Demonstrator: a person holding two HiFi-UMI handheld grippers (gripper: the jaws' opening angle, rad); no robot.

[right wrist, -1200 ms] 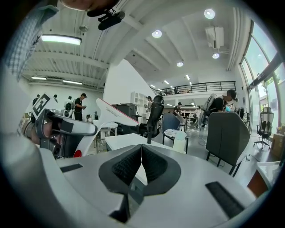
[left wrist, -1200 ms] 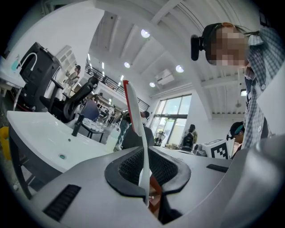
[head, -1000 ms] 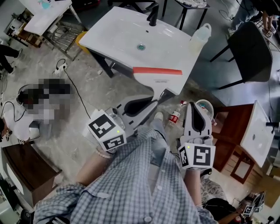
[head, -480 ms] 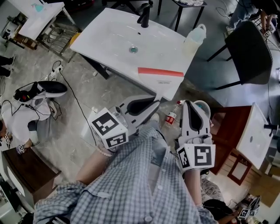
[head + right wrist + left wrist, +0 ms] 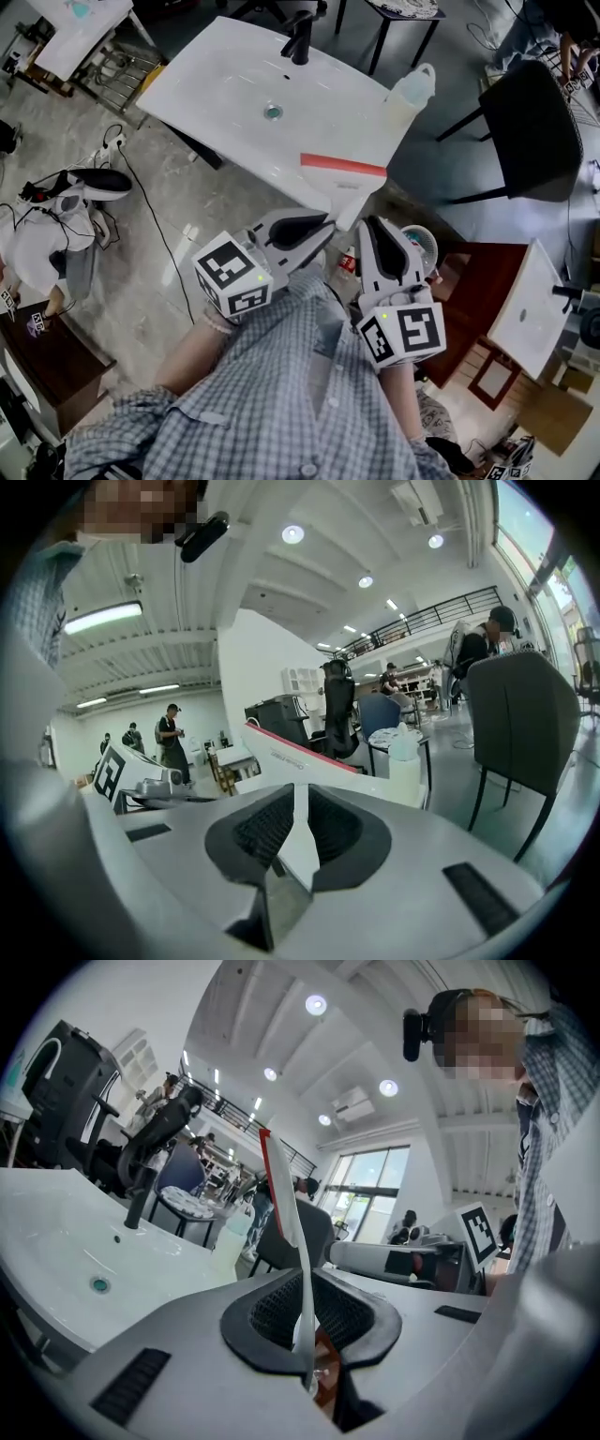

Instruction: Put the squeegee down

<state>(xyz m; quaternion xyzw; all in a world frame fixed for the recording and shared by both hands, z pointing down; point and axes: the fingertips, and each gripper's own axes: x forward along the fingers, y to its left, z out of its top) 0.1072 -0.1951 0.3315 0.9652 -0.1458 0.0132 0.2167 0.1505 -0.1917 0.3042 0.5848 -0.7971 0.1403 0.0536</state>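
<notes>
The squeegee (image 5: 343, 166), a flat strip with a red blade, lies on the front right edge of the white sink top (image 5: 234, 80). No gripper touches it. My left gripper (image 5: 330, 228) is just below the sink's near corner, pointing at it, jaws shut and empty. My right gripper (image 5: 368, 225) is close beside it on the right, also shut with nothing held. In the left gripper view the sink's edge with the red strip (image 5: 269, 1162) rises beyond the closed jaws. The right gripper view shows the red strip (image 5: 300, 752) along the white slab ahead.
A black faucet (image 5: 300, 37) and a clear plastic bottle (image 5: 410, 91) stand on the sink. A black chair (image 5: 530, 122) is to the right, a brown cabinet (image 5: 473, 300) at the lower right. A small red-labelled bottle (image 5: 349, 262) and cables (image 5: 117, 145) lie on the floor.
The right gripper has moved left, close to the left gripper, and both now point at the sink's near corner. The squeegee stays where it lay on the sink.
</notes>
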